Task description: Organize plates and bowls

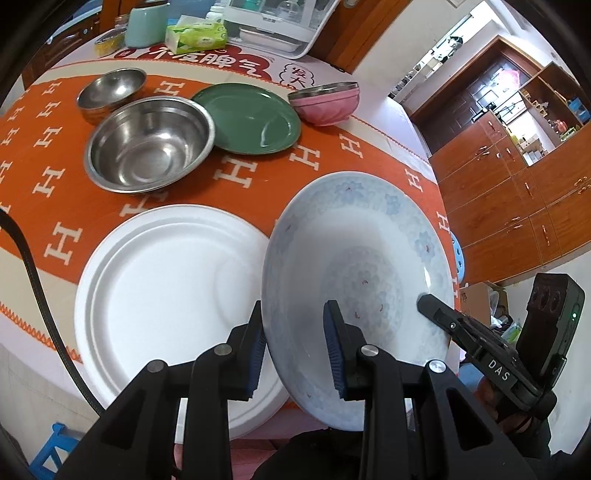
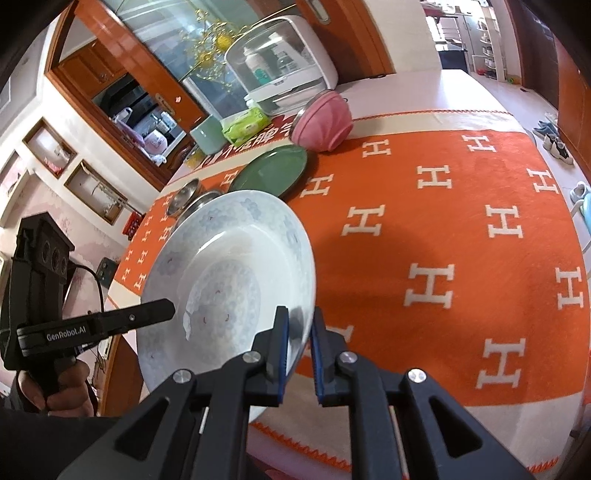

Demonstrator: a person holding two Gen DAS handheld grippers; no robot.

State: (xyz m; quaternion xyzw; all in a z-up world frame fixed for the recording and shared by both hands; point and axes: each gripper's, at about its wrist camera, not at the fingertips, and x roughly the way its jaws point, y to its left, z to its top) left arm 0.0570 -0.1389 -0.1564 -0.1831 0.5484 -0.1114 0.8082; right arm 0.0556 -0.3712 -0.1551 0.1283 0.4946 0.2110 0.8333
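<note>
A white deep plate with a pale blue flower pattern (image 1: 354, 254) is held tilted above the table's near edge; it also shows in the right wrist view (image 2: 229, 266). My left gripper (image 1: 295, 354) straddles its near rim with a gap at the inner finger. My right gripper (image 2: 299, 347) is shut on its rim and shows in the left wrist view (image 1: 436, 306). A large white plate (image 1: 166, 291) lies flat to the left. Behind stand a large steel bowl (image 1: 147, 144), a small steel bowl (image 1: 110, 92), a green plate (image 1: 251, 118) and a pink bowl (image 1: 325, 101).
An orange cloth with white H marks (image 2: 443, 221) covers the table. At the back stand a green tissue pack (image 1: 195, 35), a mint canister (image 1: 146, 26) and a white appliance with a clear cover (image 2: 284, 62). Wooden cabinets (image 1: 517, 184) stand right.
</note>
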